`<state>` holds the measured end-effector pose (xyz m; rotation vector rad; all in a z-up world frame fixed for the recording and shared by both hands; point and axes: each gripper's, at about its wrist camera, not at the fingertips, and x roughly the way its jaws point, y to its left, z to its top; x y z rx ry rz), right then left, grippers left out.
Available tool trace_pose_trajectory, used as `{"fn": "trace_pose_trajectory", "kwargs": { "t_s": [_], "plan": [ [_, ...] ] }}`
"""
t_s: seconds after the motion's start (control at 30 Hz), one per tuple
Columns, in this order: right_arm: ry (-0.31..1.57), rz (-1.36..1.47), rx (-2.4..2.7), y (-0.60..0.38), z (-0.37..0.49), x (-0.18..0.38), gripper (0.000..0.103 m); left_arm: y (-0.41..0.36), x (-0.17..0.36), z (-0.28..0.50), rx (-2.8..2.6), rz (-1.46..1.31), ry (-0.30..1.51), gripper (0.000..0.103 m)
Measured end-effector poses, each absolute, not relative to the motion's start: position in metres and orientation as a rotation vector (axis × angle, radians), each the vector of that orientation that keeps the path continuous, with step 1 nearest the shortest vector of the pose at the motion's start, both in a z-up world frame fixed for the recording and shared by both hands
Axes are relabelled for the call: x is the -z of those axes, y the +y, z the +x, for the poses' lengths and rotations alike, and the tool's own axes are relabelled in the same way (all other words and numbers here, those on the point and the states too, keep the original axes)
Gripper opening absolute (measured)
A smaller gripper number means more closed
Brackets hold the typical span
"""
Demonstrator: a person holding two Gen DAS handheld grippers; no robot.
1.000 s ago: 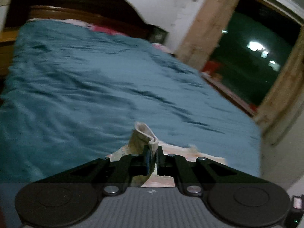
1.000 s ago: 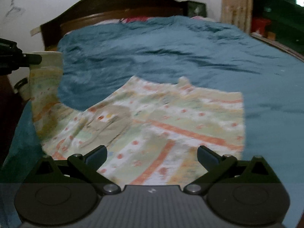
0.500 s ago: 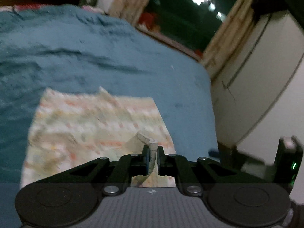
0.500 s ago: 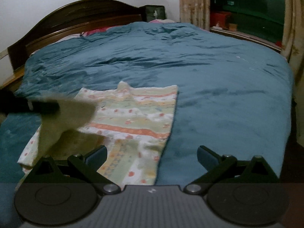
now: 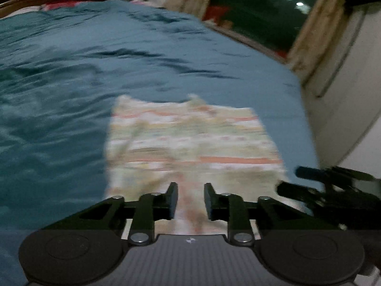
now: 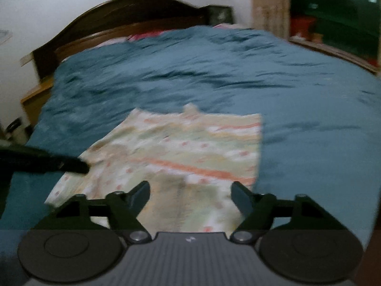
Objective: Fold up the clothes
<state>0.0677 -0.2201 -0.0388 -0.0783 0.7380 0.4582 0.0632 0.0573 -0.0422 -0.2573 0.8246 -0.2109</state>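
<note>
Both grippers hang over a teal blanket (image 6: 297, 100) with a striped, spotted garment (image 6: 190, 147) lying flat on it. Left gripper (image 5: 190, 199), jaws just opening and slightly apart, seemingly holds nothing; right gripper (image 6: 190, 194), jaws closing yet wide, is empty above the blurred cloth.

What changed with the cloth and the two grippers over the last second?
The left gripper carried a pinched flap of the cloth across, laid it down and has just been opening, nothing between its jaws now. The right gripper has just been closing, still empty. The bed stayed as it was.
</note>
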Motion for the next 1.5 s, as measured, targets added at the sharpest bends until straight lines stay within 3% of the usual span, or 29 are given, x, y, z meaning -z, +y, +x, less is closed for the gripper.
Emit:
{"fn": "trace_pose_trajectory", "kwargs": {
  "t_s": [0.13, 0.47, 1.0, 1.3, 1.37, 1.5],
  "plan": [
    [0.775, -0.091, -0.522, -0.196, 0.071, 0.051, 0.048, 0.082, 0.056, 0.071, 0.15, -0.286, 0.844, 0.02],
    [0.841, -0.159, -0.555, -0.17, 0.089, 0.076, 0.041, 0.101, 0.082, 0.087, 0.081, -0.241, 0.907, 0.02],
    [0.822, -0.176, -0.521, -0.201, 0.08, 0.057, 0.041, 0.057, 0.058, 0.02, 0.269, 0.024, 0.881, 0.023],
    [0.856, -0.283, -0.592, -0.212, 0.038, 0.047, 0.043, 0.034, 0.074, -0.036, 0.337, 0.374, 0.819, 0.048],
    [0.87, -0.314, -0.619, -0.211, 0.026, 0.048, 0.049, 0.022, 0.082, -0.046, 0.363, 0.48, 0.778, 0.05],
    [0.888, -0.372, -0.665, -0.208, 0.008, 0.052, 0.05, -0.003, 0.09, -0.054, 0.402, 0.6, 0.685, 0.051]
  ]
}}
